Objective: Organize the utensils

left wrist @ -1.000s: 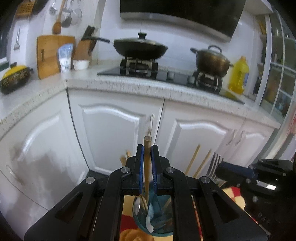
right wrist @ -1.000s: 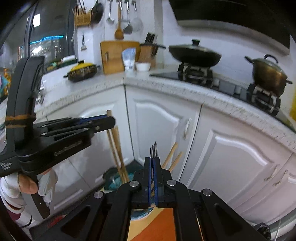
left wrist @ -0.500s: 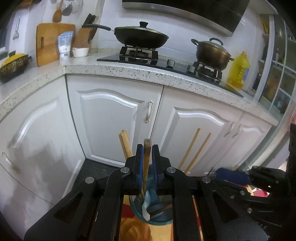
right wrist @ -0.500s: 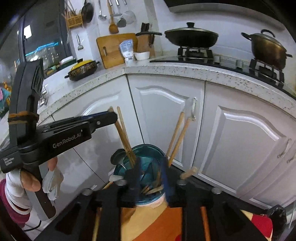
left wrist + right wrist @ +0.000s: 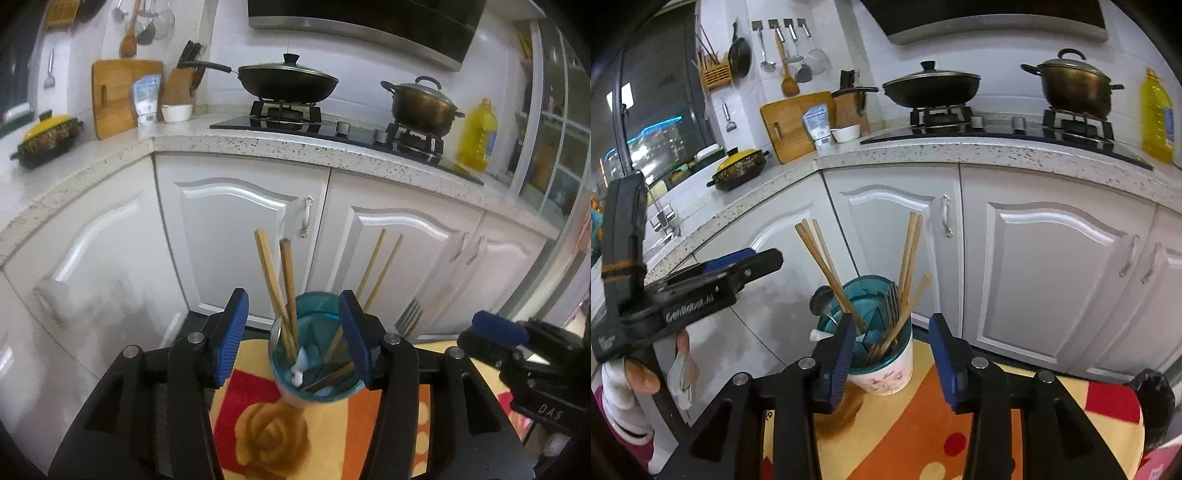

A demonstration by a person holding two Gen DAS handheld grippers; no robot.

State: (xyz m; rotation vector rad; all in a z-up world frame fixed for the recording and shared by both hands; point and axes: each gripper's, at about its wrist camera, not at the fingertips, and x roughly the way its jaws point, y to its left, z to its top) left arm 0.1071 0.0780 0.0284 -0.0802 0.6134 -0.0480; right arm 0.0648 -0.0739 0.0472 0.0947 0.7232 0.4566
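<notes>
A white cup with a teal inside (image 5: 882,365) stands on a colourful cloth and holds wooden chopsticks (image 5: 827,269), a fork (image 5: 892,304) and a spoon (image 5: 820,300). In the left wrist view the cup (image 5: 314,387) sits between my open fingers, with chopsticks (image 5: 280,284) standing up in it. My left gripper (image 5: 293,336) is open and empty just above the cup. My right gripper (image 5: 892,354) is open and empty, its fingers either side of the cup. The left gripper also shows in the right wrist view (image 5: 713,273), left of the cup.
The cloth (image 5: 923,435) covers a small table in front of white kitchen cabinets (image 5: 1052,266). A speckled counter (image 5: 258,142) carries a stove with a wok (image 5: 288,81) and a pot (image 5: 421,103), a yellow oil bottle (image 5: 476,134) and a cutting board (image 5: 118,92).
Both grippers have opened. The left let go of a wooden chopstick and the right let go of the fork; both now stand in the cup. Both grippers have drawn back a little.
</notes>
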